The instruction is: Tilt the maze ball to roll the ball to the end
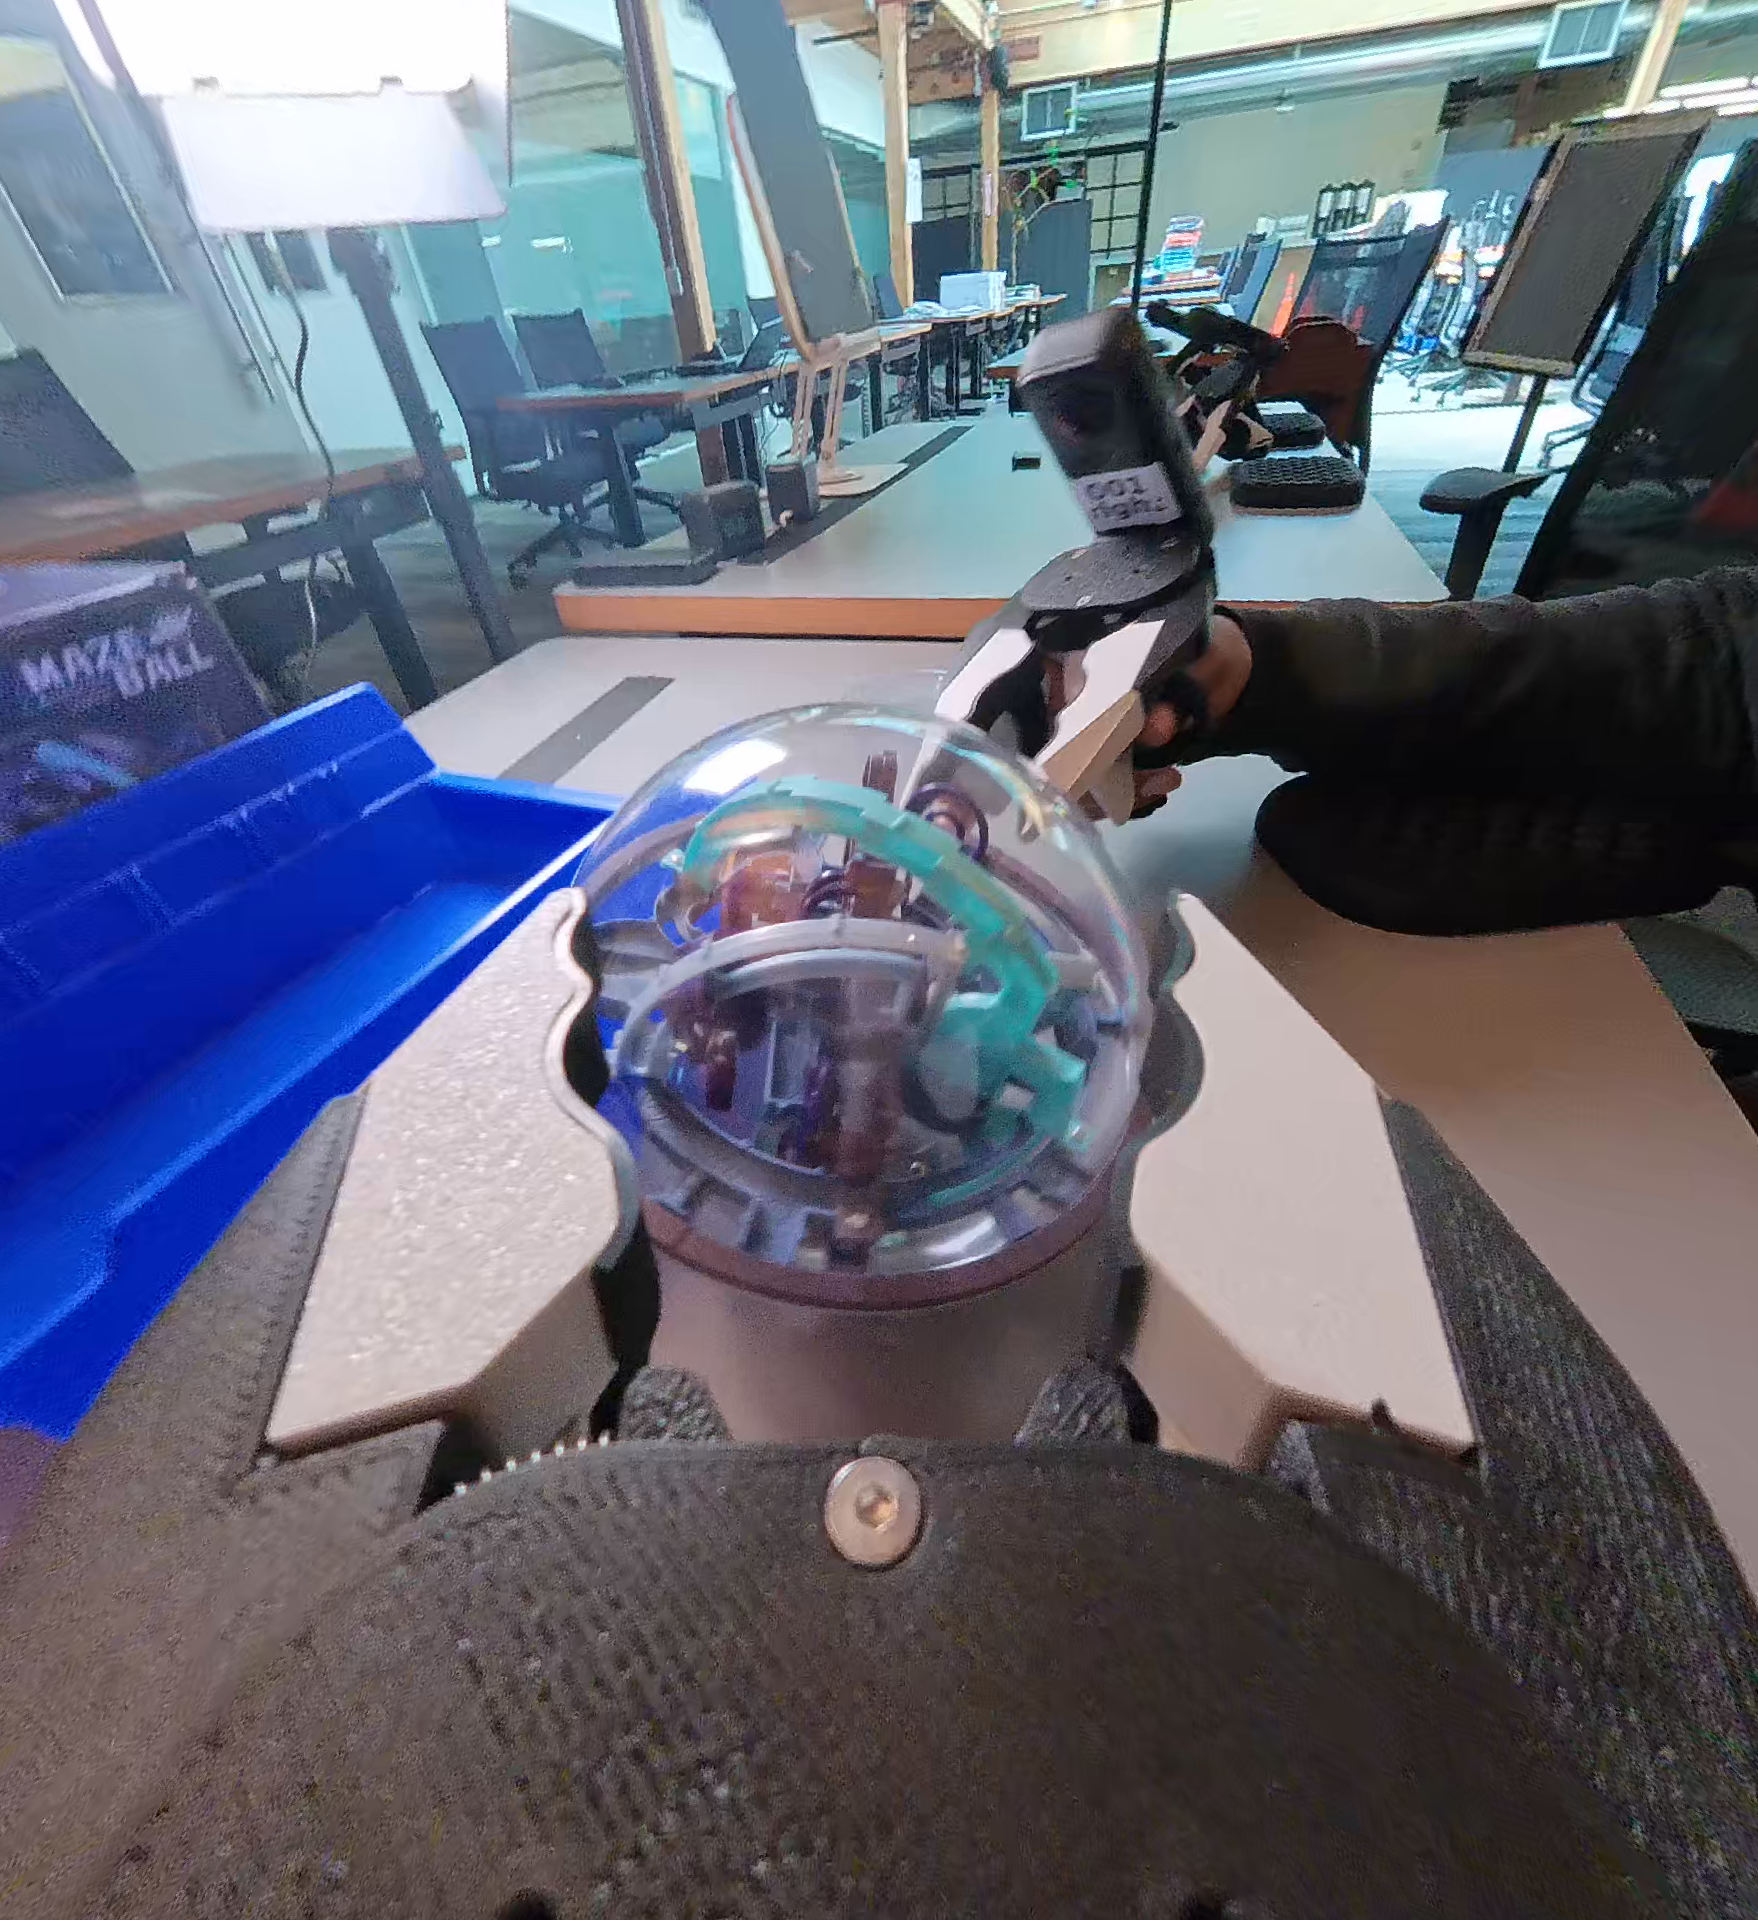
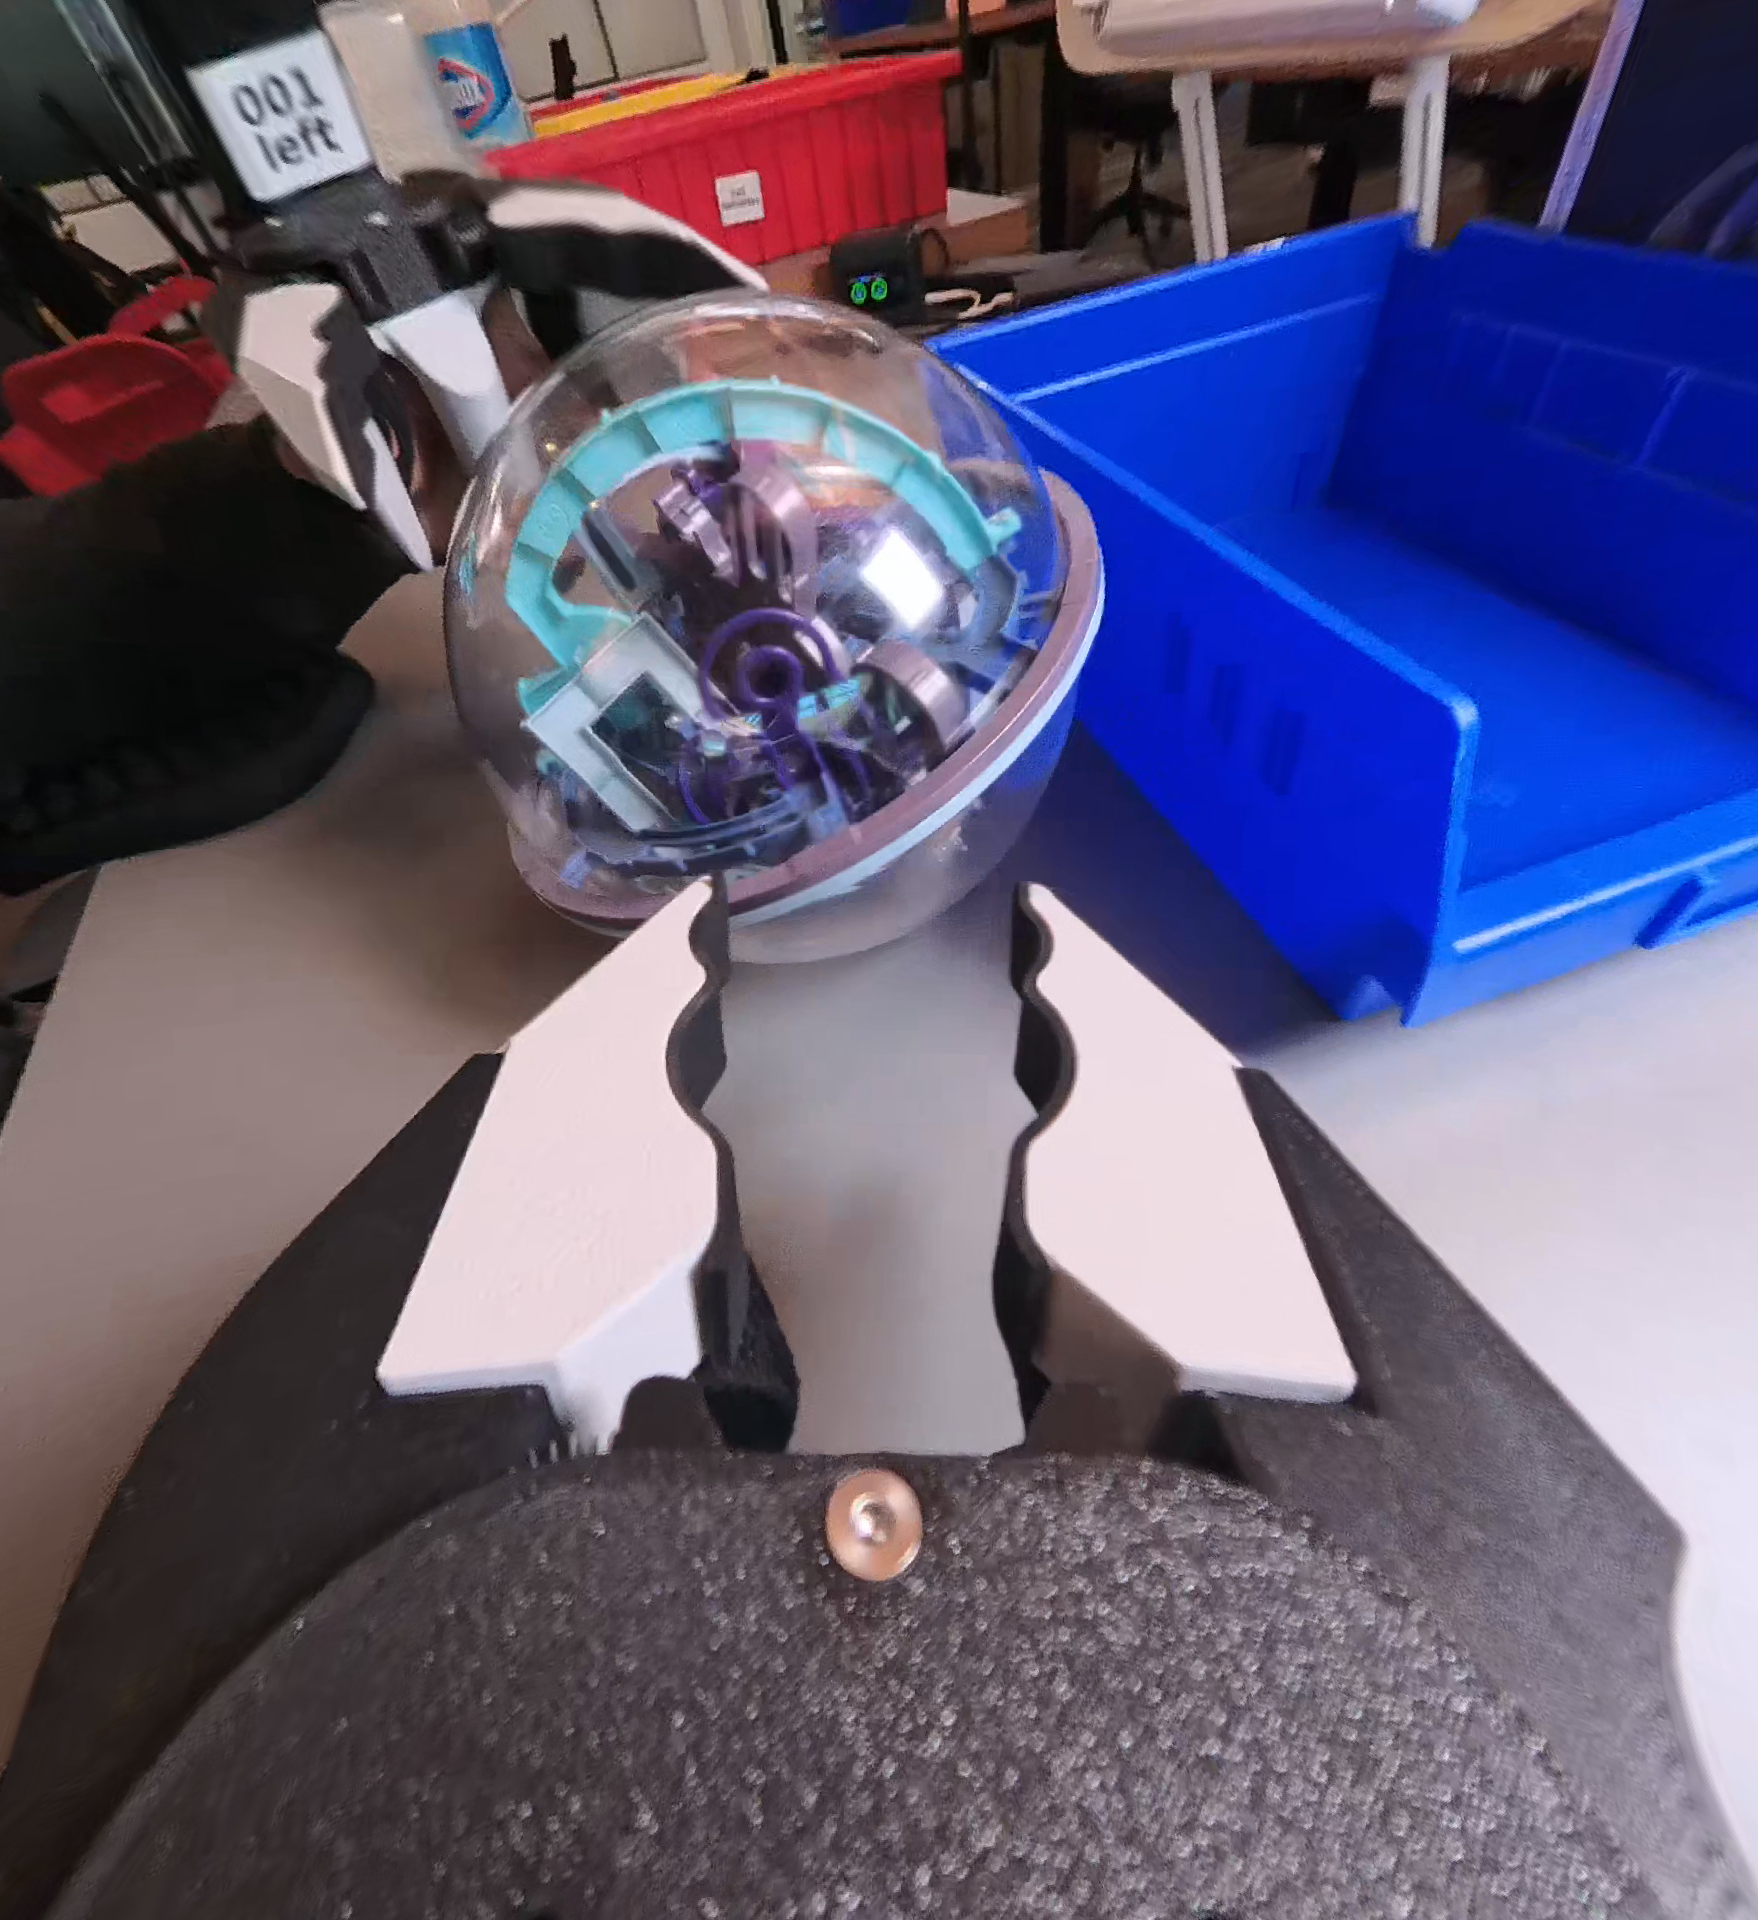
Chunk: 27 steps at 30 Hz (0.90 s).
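Note:
The maze ball (image 1: 854,997) is a clear sphere with teal, grey and purple tracks inside. My left gripper (image 1: 875,914) is shut on it, one finger on each side, and holds it above the table. In the right wrist view the maze ball (image 2: 750,623) is tilted, with the left gripper (image 2: 407,416) clamped on its far side. My right gripper (image 2: 870,904) is open, its fingertips (image 2: 693,914) right at the ball's lower rim. It also shows in the left wrist view (image 1: 1020,748) behind the ball. I cannot pick out the small ball inside.
A blue plastic bin (image 1: 179,935) (image 2: 1477,623) stands on the pale table (image 1: 1477,1091) right beside the ball. The toy's dark box (image 1: 54,707) is behind the bin. A person's dark sleeve (image 1: 1529,727) rests on the table edge. A red bin (image 2: 750,156) stands farther back.

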{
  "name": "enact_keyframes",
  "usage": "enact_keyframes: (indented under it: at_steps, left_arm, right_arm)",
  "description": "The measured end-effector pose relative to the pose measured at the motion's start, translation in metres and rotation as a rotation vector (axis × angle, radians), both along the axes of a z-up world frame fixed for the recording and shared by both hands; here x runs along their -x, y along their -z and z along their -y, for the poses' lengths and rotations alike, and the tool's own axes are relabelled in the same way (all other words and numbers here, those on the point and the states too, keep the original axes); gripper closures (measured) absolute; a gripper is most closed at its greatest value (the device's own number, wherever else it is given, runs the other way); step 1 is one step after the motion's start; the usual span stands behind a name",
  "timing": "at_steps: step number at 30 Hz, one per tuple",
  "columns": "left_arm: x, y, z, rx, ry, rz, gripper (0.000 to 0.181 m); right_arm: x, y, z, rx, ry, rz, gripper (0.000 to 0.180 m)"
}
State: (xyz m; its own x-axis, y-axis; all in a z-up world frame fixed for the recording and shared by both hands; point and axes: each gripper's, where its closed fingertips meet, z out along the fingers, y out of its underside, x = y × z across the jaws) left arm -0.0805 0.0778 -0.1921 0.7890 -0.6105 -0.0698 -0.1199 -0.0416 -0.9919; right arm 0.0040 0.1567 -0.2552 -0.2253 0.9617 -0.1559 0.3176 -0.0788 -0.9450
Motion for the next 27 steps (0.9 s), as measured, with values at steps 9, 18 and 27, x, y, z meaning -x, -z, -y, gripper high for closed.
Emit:
enact_keyframes:
  at_steps: [9, 18, 27]
  left_arm:
    - [0.020, 0.050, -0.012, 0.149, -0.010, -0.037, 0.046]
    - [0.013, 0.047, -0.009, 0.166, -0.032, -0.057, 0.047]
    - [0.017, 0.046, -0.008, 0.212, -0.038, 0.032, 0.047]
  right_arm:
    - [0.018, 0.011, 0.018, -0.323, 0.022, -0.022, 0.093]
    - [0.024, 0.012, 0.041, -0.318, -0.026, -0.061, 0.101]
    - [0.022, -0.001, 0.035, -0.275, -0.003, -0.120, 0.097]
